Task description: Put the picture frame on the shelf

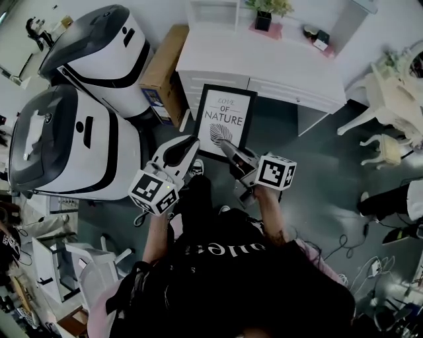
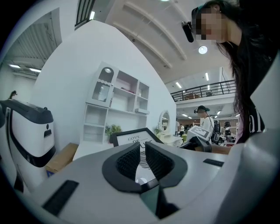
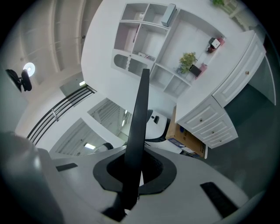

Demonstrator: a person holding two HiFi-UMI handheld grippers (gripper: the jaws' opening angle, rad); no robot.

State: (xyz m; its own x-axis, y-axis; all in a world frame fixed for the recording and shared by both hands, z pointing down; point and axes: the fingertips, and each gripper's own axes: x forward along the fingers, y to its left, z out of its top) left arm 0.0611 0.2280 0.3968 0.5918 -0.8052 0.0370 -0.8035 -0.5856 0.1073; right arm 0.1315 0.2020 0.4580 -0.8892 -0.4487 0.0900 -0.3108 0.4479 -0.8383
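Being pinched edge-on by the right gripper (image 1: 227, 146), the picture frame (image 1: 223, 121) is flanked by the narrowly parted, empty left gripper (image 1: 190, 145), and the shelf (image 3: 151, 43) ahead is not yet reached.

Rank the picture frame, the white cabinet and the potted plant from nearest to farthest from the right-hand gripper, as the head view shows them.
1. Picture frame: clamped in the right gripper's fingers.
2. White cabinet: just beyond the frame, ahead.
3. Potted plant: at the cabinet's back edge.
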